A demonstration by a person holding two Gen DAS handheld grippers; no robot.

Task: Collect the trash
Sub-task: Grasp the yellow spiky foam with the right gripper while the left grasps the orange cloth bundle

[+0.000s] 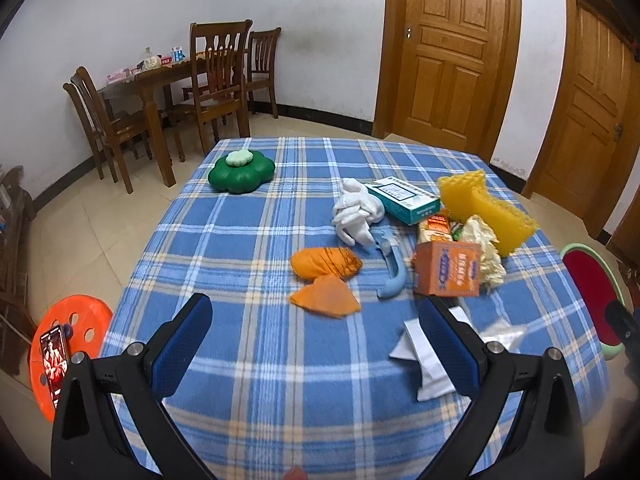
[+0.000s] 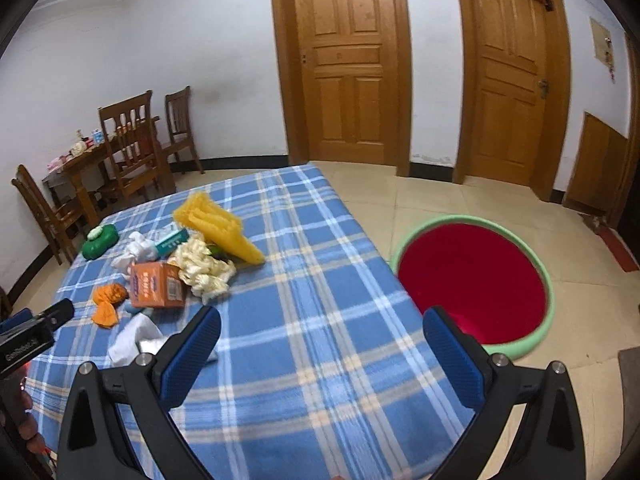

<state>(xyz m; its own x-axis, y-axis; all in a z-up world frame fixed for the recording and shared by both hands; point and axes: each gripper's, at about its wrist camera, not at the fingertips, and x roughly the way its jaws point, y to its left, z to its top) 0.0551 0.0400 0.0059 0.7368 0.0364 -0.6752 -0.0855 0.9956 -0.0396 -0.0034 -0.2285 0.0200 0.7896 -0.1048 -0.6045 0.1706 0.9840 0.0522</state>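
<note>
Trash lies on a blue plaid tablecloth [image 1: 256, 240]: orange peel pieces [image 1: 325, 276], a white crumpled tissue [image 1: 358, 212], a teal box [image 1: 404, 199], an orange carton [image 1: 447, 268], yellow foam netting [image 1: 486, 210], a blue plastic piece [image 1: 394, 270] and white wrappers [image 1: 426, 354]. My left gripper [image 1: 316, 340] is open above the cloth, its right finger over the white wrappers. My right gripper [image 2: 320, 344] is open over the table's right edge, empty. The same pile shows left in the right wrist view: carton [image 2: 158, 284], netting [image 2: 220, 226], white wrapper [image 2: 134, 338].
A red basin with a green rim [image 2: 474, 284] sits on the floor right of the table. A green flower-shaped container [image 1: 241, 170] stands at the table's far left. An orange stool [image 1: 70, 344] holds a phone. Wooden chairs and a dining table [image 1: 160, 80] stand behind.
</note>
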